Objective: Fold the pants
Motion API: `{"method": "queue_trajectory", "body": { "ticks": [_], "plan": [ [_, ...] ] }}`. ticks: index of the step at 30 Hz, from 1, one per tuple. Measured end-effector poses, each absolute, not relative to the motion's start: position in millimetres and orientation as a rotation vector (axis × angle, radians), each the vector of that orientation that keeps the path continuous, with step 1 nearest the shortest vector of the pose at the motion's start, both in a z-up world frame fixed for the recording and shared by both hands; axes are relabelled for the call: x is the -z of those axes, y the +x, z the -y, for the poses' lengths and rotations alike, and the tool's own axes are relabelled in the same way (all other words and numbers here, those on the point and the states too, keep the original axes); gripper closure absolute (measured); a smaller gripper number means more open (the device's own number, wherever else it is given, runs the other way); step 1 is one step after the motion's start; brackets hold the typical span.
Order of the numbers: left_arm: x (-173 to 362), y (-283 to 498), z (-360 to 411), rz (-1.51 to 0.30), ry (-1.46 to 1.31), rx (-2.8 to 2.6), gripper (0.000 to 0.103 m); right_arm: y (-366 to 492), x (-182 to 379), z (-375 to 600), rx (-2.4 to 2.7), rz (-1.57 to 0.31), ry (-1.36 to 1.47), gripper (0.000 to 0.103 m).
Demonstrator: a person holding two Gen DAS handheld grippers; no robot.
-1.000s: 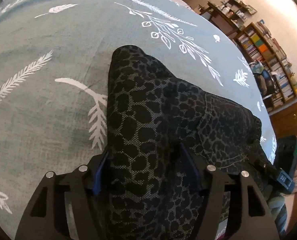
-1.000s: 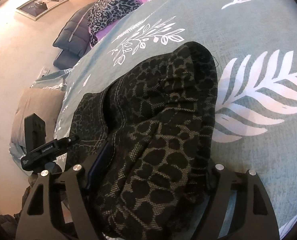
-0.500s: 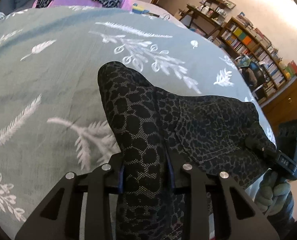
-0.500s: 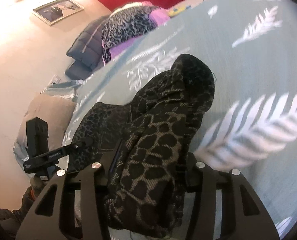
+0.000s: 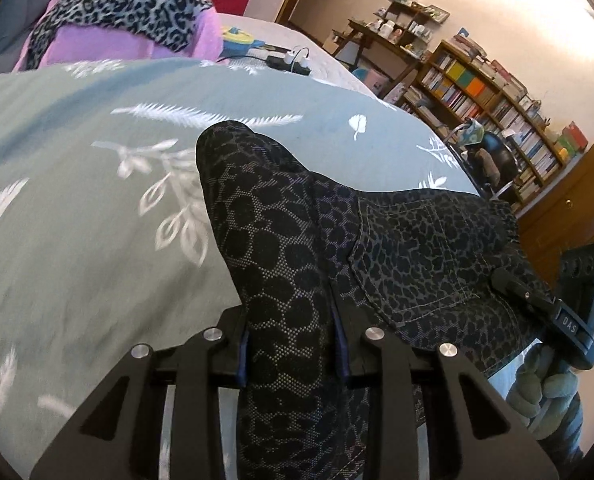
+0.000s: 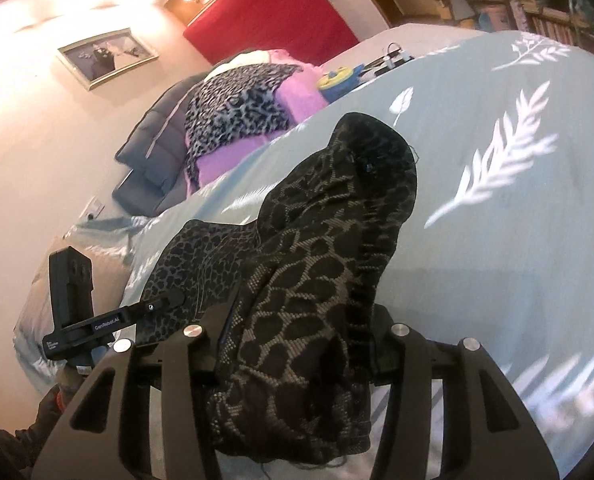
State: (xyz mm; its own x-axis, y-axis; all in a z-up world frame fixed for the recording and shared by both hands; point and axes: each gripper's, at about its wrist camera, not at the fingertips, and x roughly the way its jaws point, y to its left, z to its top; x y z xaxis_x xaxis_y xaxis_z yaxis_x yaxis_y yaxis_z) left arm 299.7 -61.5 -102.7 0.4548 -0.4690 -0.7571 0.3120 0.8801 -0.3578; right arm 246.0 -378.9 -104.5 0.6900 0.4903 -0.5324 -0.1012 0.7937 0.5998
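Note:
The dark leopard-print pants (image 5: 281, 240) lie on a teal bedspread (image 5: 77, 200) with white leaf prints. My left gripper (image 5: 291, 340) is shut on a bunched part of the pants and holds it lifted off the bed. A back pocket (image 5: 425, 248) of the pants shows to the right. My right gripper (image 6: 297, 340) is shut on another bunched part of the pants (image 6: 329, 248), also raised. Each gripper shows in the other's view, the right one (image 5: 557, 316) at the pants' right edge, the left one (image 6: 109, 320) at their left edge.
A pile of leopard-print and purple clothes (image 5: 133, 12) lies at the head of the bed, next to a dark puffer jacket (image 6: 153, 152). A power strip (image 5: 289, 60) and a blue-yellow toy (image 5: 237, 36) lie beyond. Bookshelves (image 5: 497, 92) stand at the right.
Both grippers closed on the pants and lifted the bunched cloth up from the bed; both views tilted up to show more of the room.

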Motion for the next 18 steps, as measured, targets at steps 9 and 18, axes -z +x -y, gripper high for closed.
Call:
{"method": "queue_trajectory", "body": {
  "ticks": [9,18],
  "plan": [
    [131,383,105,-1.014,-0.174,0.501,0.072,323,123,417,-0.283,-0.75,0.548,0.054],
    [172,418,130,-1.031,-0.112,0.481,0.067,365,172,442,-0.223,-0.807,0.52,0.054]
  ]
}}
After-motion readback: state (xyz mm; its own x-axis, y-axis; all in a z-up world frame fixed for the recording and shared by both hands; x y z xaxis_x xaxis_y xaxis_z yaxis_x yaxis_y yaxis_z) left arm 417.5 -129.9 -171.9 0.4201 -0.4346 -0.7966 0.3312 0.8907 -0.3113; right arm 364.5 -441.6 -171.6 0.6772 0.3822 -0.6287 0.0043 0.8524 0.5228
